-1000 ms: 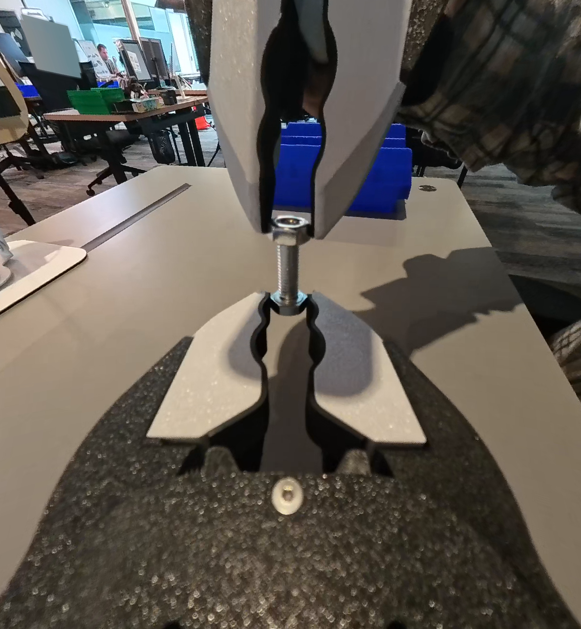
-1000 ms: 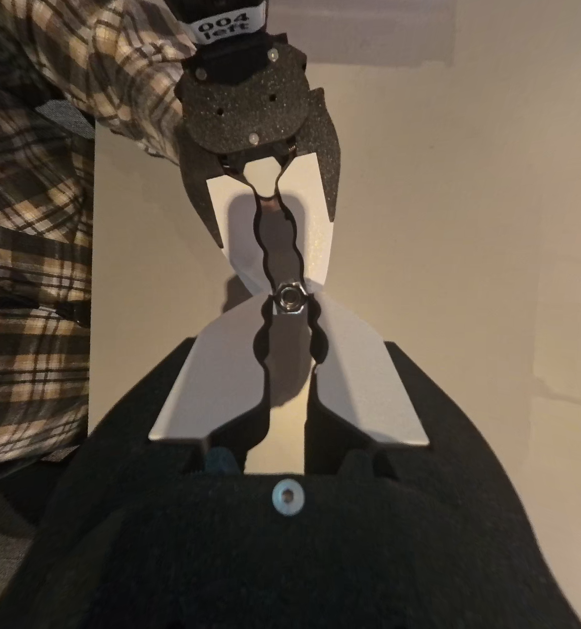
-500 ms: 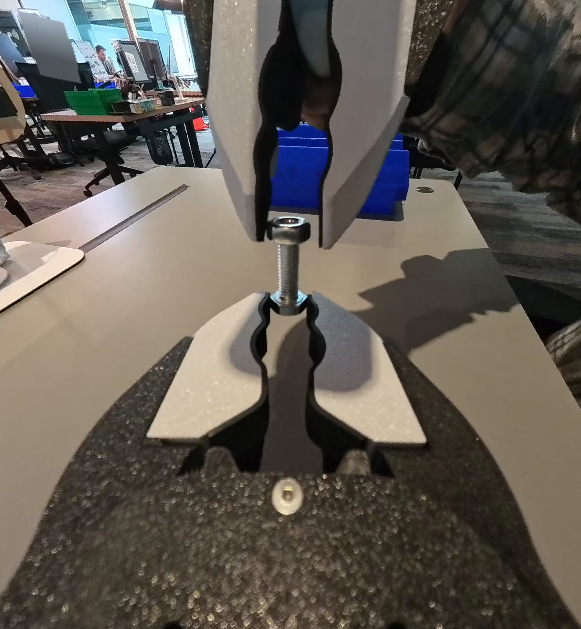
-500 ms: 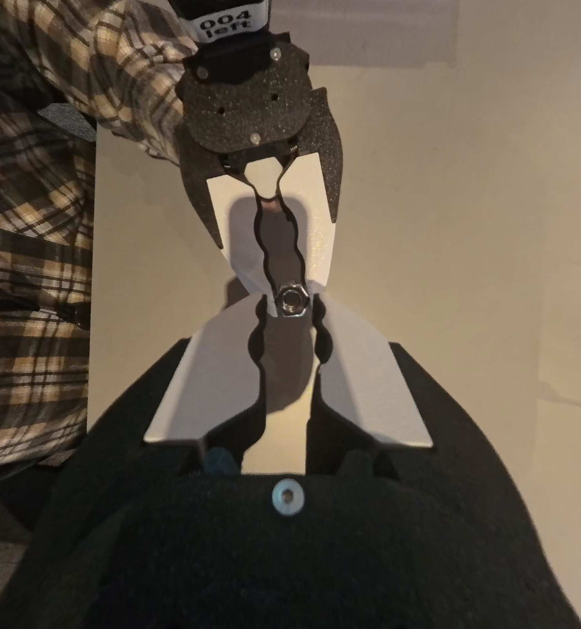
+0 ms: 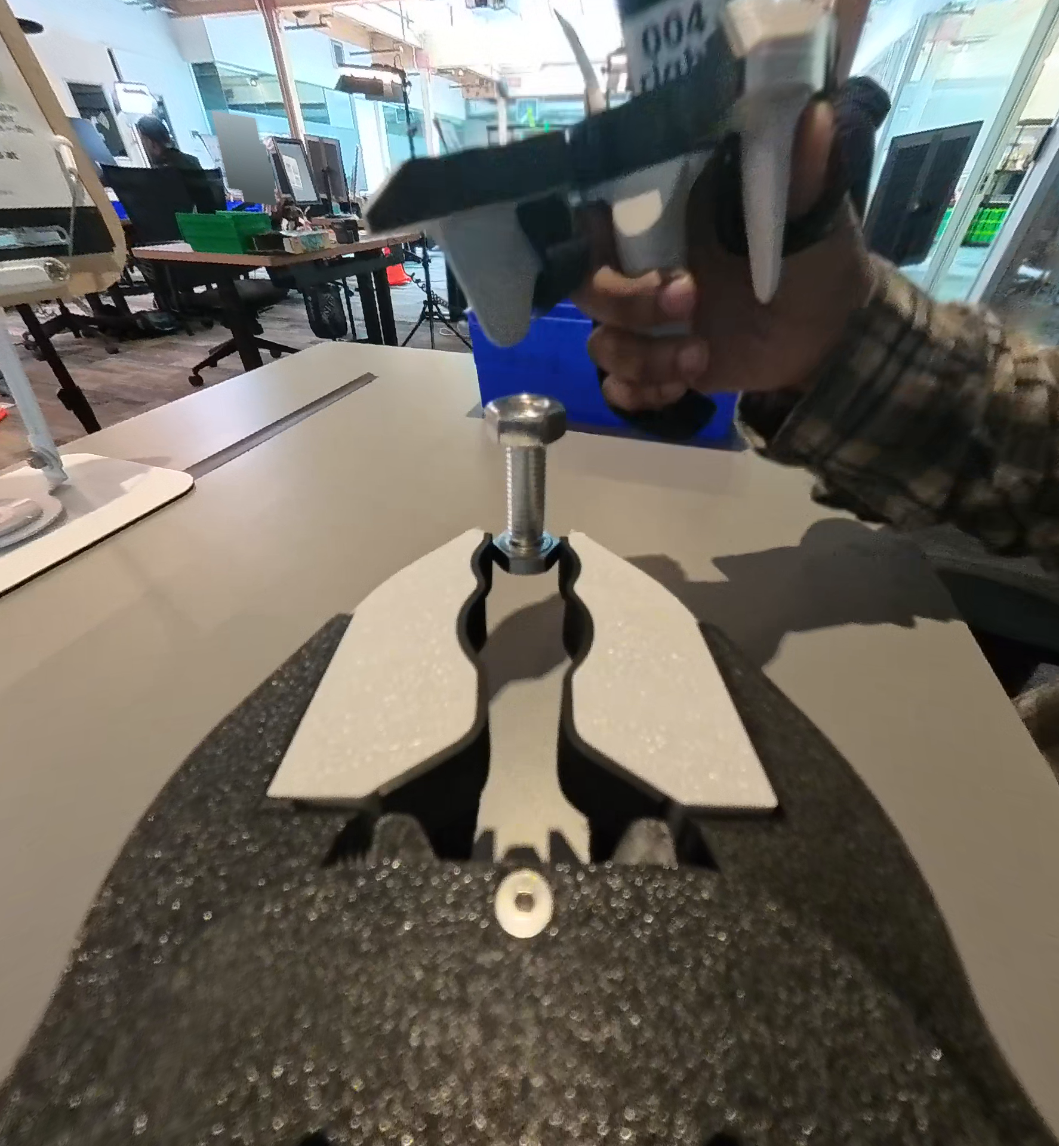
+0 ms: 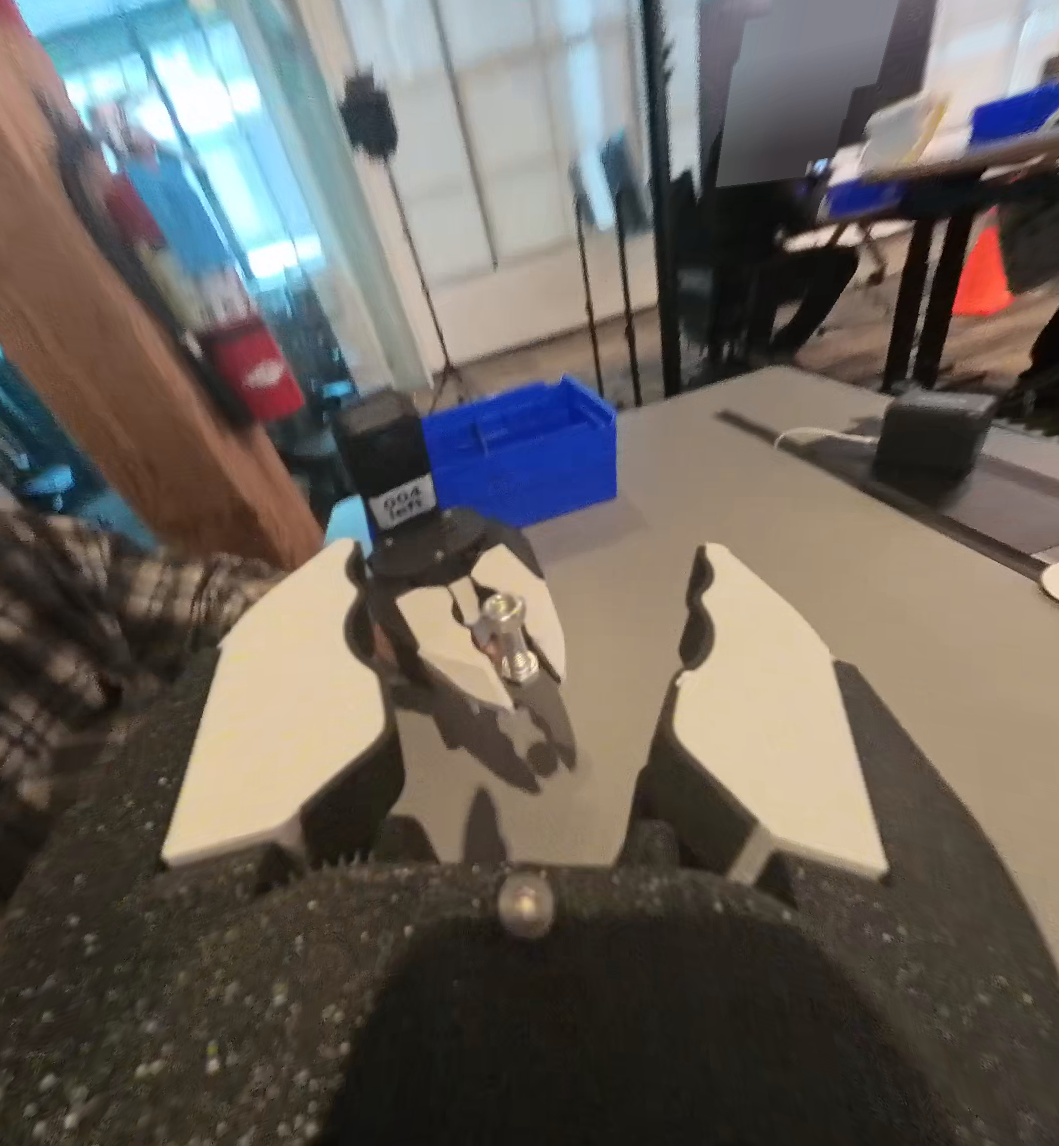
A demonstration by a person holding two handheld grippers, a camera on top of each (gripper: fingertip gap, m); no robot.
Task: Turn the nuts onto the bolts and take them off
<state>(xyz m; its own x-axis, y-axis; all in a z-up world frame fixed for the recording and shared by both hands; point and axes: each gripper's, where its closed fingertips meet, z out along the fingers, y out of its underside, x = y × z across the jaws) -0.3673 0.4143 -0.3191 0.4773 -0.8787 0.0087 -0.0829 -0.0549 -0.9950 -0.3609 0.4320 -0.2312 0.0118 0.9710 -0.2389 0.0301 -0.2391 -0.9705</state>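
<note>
Left wrist view: the nut (image 5: 522, 554) is clamped by the left tool (image 5: 523, 546), bolt (image 5: 525, 476) upright above the counter (image 5: 266, 558); the right tool (image 6: 530, 608) is spread apart, empty.

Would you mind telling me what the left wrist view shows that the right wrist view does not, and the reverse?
Only the left wrist view shows the person's hand gripping the right gripper's handle and a green bin on a far desk. Only the right wrist view shows the right gripper wide open and a small black box. Both show the bolt, the nut clamped by the left gripper, and the blue bin.
</note>
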